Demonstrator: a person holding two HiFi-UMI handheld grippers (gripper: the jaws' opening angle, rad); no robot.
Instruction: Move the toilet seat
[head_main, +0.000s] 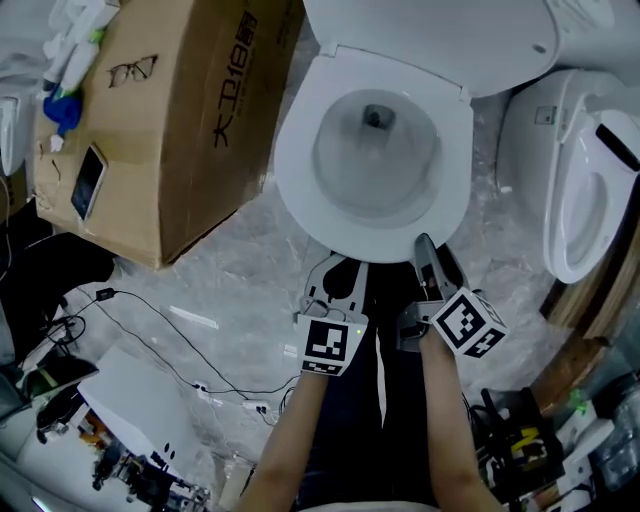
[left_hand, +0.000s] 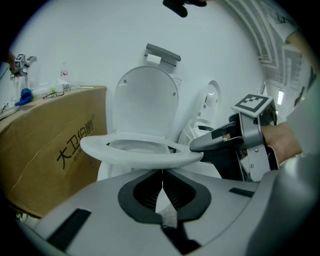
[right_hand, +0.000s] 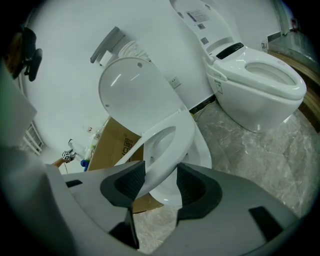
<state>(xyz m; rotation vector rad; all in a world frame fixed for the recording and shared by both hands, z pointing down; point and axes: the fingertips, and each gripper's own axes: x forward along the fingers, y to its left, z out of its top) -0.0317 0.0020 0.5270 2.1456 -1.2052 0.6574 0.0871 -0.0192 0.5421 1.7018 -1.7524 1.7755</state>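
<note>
lifting step: right hand-held gripper (right_hand: 159, 184) clamps the toilet seat (right_hand: 186, 135) by its front rim; left hand-held gripper (left_hand: 162, 192) is closed on nothing. next, swing the seat up toward the lid (right_hand: 132, 95).

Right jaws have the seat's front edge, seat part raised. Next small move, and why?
Probably swing the right gripper a little higher, toward the lid. Its pads clamp the toilet seat at the front edge, and the seat hangs tilted above the bowl, only part raised, while the lid stands upright. The left gripper is shut, empty, below the seat.
</note>
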